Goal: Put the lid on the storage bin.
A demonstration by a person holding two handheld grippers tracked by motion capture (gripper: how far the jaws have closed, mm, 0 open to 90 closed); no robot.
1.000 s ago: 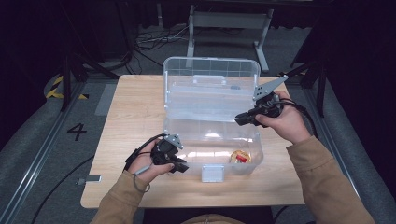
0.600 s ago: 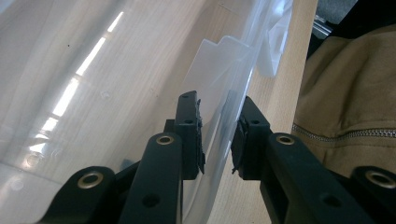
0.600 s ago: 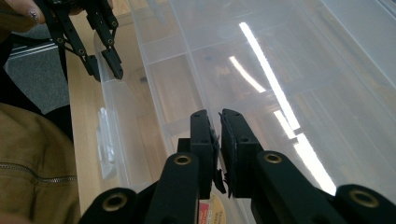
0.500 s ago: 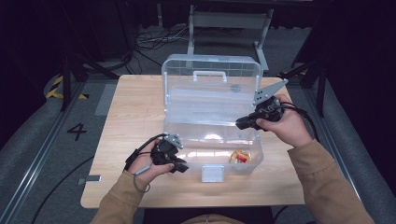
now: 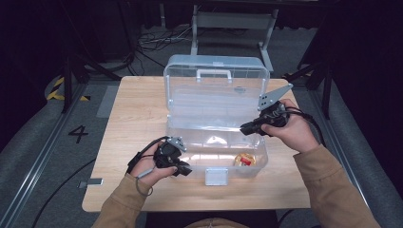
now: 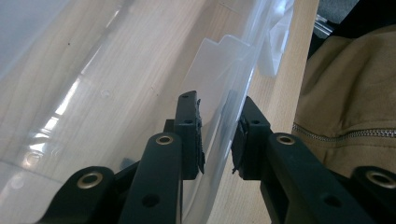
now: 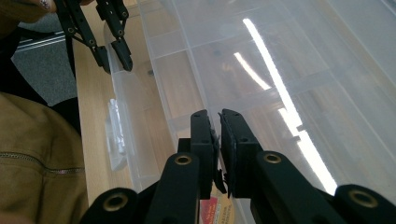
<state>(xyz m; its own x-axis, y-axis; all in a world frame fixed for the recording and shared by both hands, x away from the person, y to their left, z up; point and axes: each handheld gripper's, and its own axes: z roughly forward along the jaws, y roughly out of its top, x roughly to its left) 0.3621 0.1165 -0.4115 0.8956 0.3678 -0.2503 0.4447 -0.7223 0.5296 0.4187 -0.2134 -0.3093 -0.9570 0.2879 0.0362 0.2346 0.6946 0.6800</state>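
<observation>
- High view: A clear box point(image 5: 216, 128) is sitting open on the table point(image 5: 133, 109), its lid point(image 5: 216, 88) standing upright at the far side. A small yellow and red item point(image 5: 243, 160) is lying in the front right corner of the base. The left gripper point(image 5: 183, 169) is sitting at the box's front left wall. The right gripper point(image 5: 246, 128) is reaching over the right rim into the box.
- Left gripper view: The jaws are standing narrowly apart and are straddling the clear front wall point(image 6: 219, 121); whether the pads are pressing it, I cannot tell. The latch point(image 6: 268, 58) is lying farther along the same wall.
- Right gripper view: The jaws are nearly closed, with 1 thin gap between the pads and nothing in it. They are hovering above the tray dividers point(image 7: 224, 100); a red and yellow label is showing just under them.
- Risk: Judging from this, a loose hold on the thin wall is likely to let the light box slide or tip when the right gripper pushes inside.
</observation>
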